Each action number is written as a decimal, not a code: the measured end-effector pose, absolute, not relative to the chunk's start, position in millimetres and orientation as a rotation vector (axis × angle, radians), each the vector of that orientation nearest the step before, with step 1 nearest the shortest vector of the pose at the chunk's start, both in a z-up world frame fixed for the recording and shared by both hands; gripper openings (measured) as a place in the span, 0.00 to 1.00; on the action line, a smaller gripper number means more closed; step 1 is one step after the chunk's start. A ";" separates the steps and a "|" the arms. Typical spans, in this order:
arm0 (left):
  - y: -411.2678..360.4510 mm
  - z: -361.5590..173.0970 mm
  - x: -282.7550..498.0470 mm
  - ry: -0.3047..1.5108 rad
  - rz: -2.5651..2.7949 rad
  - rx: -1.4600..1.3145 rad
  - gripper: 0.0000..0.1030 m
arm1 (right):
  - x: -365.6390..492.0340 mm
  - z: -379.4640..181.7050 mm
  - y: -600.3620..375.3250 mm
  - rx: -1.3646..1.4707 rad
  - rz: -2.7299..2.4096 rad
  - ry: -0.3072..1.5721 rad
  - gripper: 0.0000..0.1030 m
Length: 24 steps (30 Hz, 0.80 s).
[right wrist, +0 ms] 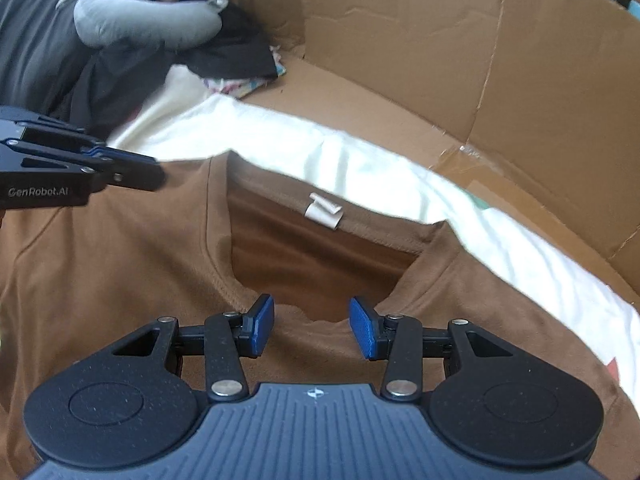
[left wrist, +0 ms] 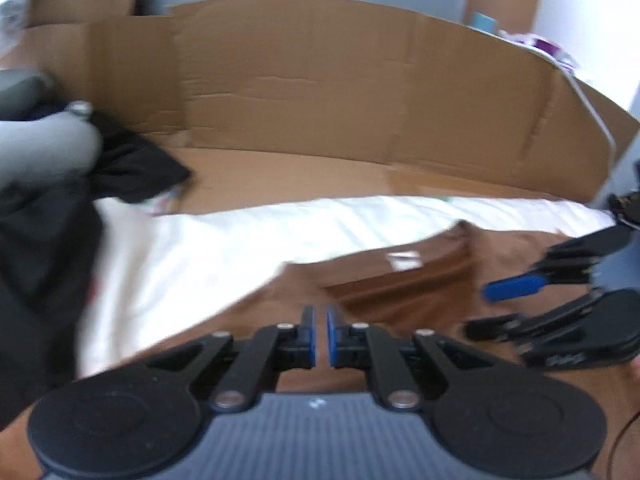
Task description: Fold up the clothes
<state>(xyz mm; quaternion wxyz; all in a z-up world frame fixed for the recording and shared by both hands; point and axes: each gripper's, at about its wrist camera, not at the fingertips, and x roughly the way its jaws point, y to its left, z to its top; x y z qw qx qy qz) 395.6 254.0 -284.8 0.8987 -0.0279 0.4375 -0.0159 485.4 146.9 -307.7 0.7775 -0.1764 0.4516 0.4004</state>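
A brown T-shirt [right wrist: 120, 260] lies spread flat with its neck opening facing up and a white label [right wrist: 324, 212] inside the back collar. My right gripper [right wrist: 313, 320] hovers at the front of the neckline, open about halfway; the collar edge lies between the blue pads [right wrist: 262, 324], which do not press on it. In the left wrist view the shirt [left wrist: 400, 292] fills the foreground. My left gripper [left wrist: 320, 332] is over it, pads nearly touching, with nothing between them. The right gripper [left wrist: 488, 308] shows at the right edge, and the left gripper [right wrist: 156, 172] reaches in from the left.
A white cloth [right wrist: 320, 152] lies under the shirt on a cardboard floor. Cardboard walls [left wrist: 320, 80] stand behind and to the right. At the back left a grey neck pillow [right wrist: 140, 20] rests on a heap of dark clothes [right wrist: 232, 52].
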 end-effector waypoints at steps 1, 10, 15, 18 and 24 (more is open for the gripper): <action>250.4 -288.7 397.9 0.912 -0.042 -0.063 0.08 | 484.7 -310.7 148.1 -0.384 0.867 0.978 0.48; 251.2 -311.8 391.6 0.930 -0.007 -0.124 0.08 | 478.6 -326.8 154.6 -0.448 0.905 0.944 0.40; 261.5 -318.9 380.5 0.928 0.025 -0.173 0.08 | 478.0 -328.3 160.4 -0.477 0.956 0.938 0.08; 264.4 -321.7 375.8 0.921 0.033 -0.201 0.08 | 471.4 -328.4 166.4 -0.540 0.986 0.912 0.01; 263.9 -323.4 371.9 0.914 0.025 -0.205 0.09 | 470.9 -315.7 163.0 -0.523 0.983 0.870 0.00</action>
